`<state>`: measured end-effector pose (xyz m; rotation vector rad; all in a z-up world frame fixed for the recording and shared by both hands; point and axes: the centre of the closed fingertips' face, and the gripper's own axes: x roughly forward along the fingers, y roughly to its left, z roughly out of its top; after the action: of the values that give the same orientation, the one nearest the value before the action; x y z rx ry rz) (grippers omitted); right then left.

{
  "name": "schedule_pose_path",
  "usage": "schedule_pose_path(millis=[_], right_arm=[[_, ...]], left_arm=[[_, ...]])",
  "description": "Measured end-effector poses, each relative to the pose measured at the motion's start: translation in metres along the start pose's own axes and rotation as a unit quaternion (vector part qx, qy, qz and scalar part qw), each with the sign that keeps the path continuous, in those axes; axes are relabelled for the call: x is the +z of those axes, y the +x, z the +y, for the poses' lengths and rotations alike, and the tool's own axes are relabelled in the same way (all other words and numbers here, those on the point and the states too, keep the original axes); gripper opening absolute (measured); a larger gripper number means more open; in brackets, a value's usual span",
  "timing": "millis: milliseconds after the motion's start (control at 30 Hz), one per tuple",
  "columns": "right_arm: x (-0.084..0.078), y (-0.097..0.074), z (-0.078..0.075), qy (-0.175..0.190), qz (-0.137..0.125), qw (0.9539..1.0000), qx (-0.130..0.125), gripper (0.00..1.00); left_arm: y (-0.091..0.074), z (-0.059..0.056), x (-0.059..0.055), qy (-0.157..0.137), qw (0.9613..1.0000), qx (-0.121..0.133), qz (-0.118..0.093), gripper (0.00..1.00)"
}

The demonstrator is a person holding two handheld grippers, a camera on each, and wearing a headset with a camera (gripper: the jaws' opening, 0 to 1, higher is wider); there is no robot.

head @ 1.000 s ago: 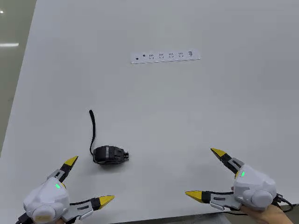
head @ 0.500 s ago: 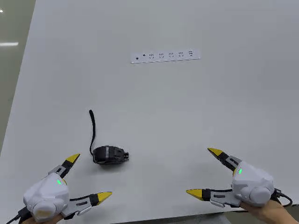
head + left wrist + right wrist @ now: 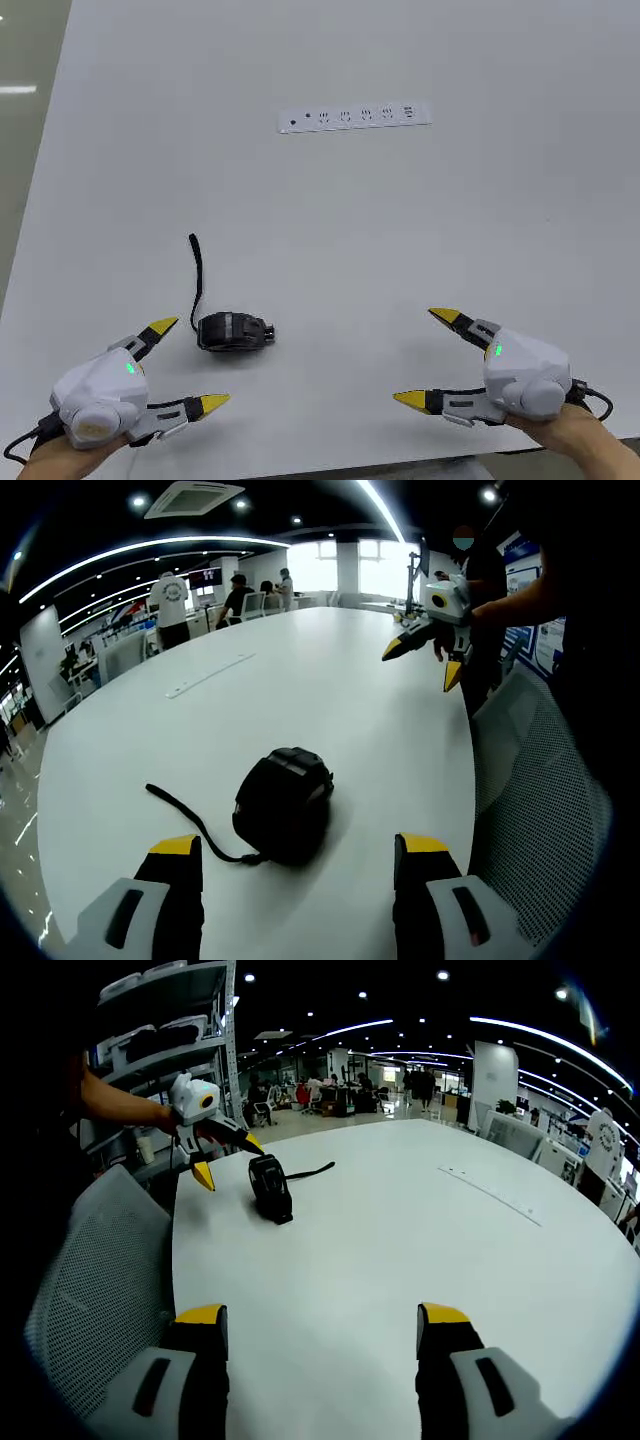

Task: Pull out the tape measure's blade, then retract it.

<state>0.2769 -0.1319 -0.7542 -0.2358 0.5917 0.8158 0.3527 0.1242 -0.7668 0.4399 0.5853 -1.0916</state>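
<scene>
Two claws sit nearest me, both spread wide and holding nothing: my left claw [image 3: 190, 363] low on the left of the white worktop [image 3: 400, 230], my right claw [image 3: 424, 356] low on the right, well apart from it. Just beyond my left claw's yellow tips lies one black tape measure [image 3: 232, 331], not touched, no blade showing. Its one black strap [image 3: 197, 275] trails away from me across the worktop. Farthest off lies one white power strip [image 3: 353, 117]. Compared with a second ago, my left claw has crept a little closer to the tape measure and my right claw has edged inward; the tape measure has stayed put.
</scene>
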Motion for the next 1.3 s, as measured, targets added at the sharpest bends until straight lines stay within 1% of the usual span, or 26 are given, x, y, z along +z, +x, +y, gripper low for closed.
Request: schedule_pose_path(millis=[167, 333, 467, 500, 633, 900, 1133, 1300], right_arm=[[0.006, 0.009, -0.001, -0.011, 0.004, 0.9998, 0.013, 0.74], [0.009, 0.013, -0.001, -0.013, 0.005, 0.9997, 0.018, 0.7], [0.014, 0.019, -0.001, -0.023, 0.005, 0.9993, 0.027, 0.67], [0.018, 0.028, 0.0, -0.035, 0.009, 0.9986, 0.039, 0.66], [0.021, 0.035, 0.0, -0.043, 0.011, 0.9978, 0.049, 0.64], [0.027, 0.052, -0.001, -0.062, 0.015, 0.9957, 0.067, 0.59], [0.031, 0.064, 0.001, -0.072, 0.017, 0.9939, 0.082, 0.56], [0.034, 0.072, 0.002, -0.075, 0.017, 0.993, 0.09, 0.54]], left_arm=[[0.004, 0.006, -0.002, 0.01, 0.9999, -0.008, 0.008, 0.71], [0.005, 0.007, -0.001, 0.015, 0.9997, -0.013, 0.011, 0.65], [0.008, 0.01, -0.001, 0.025, 0.9993, -0.021, 0.016, 0.61], [0.012, 0.011, 0.002, 0.039, 0.9985, -0.03, 0.023, 0.6], [0.015, 0.011, 0.002, 0.051, 0.9974, -0.041, 0.031, 0.57], [0.022, 0.013, -0.001, 0.08, 0.9938, -0.06, 0.048, 0.51], [0.029, 0.014, -0.001, 0.096, 0.9911, -0.072, 0.057, 0.47], [0.033, 0.014, -0.002, 0.11, 0.9884, -0.082, 0.065, 0.45]])
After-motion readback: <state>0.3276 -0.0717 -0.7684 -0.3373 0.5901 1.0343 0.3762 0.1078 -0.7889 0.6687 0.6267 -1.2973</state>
